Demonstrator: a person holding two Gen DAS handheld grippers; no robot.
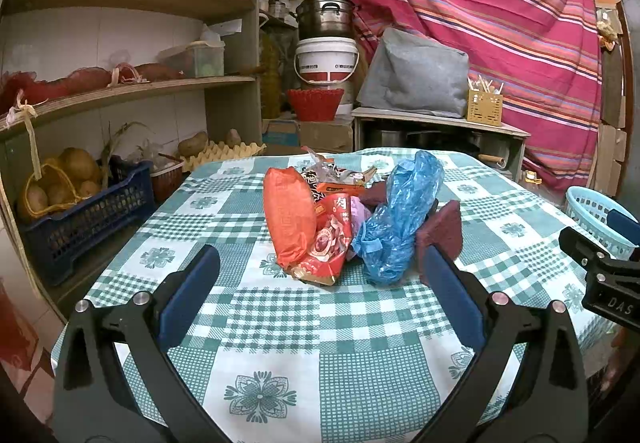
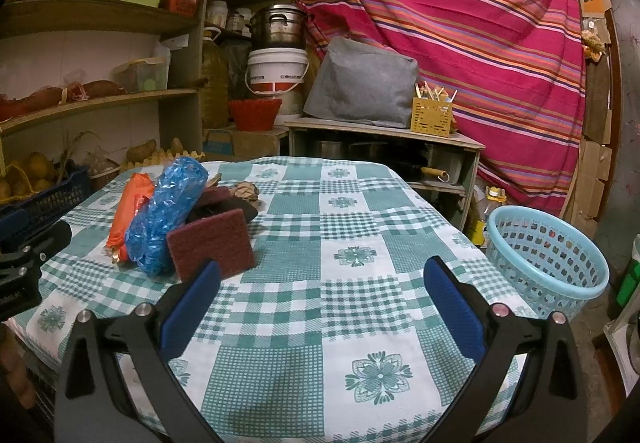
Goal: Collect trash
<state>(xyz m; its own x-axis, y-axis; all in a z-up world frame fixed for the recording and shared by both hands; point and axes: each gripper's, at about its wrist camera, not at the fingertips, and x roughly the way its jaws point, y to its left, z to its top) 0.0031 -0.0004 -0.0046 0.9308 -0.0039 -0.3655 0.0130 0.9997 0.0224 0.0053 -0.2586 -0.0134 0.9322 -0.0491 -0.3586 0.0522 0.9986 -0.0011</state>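
A heap of trash lies on the checked tablecloth (image 1: 280,323): an orange packet (image 1: 288,219), a red snack wrapper (image 1: 330,243), a crumpled blue plastic bag (image 1: 396,219) and maroon scouring pads (image 1: 442,231). My left gripper (image 1: 320,271) is open just short of the heap, nothing between its fingers. In the right wrist view the blue bag (image 2: 168,211), orange packet (image 2: 128,211) and a maroon pad (image 2: 212,243) sit to the left. My right gripper (image 2: 320,279) is open over bare cloth, empty. A light blue basket (image 2: 548,255) stands at the table's right edge.
Wooden shelves (image 1: 120,91) with potatoes in a dark blue crate (image 1: 80,223) stand to the left. Behind the table are a low cabinet (image 2: 380,139), a white bucket (image 1: 326,61) under a steel pot, and a striped red cloth (image 2: 460,23). The basket (image 1: 596,215) shows at far right.
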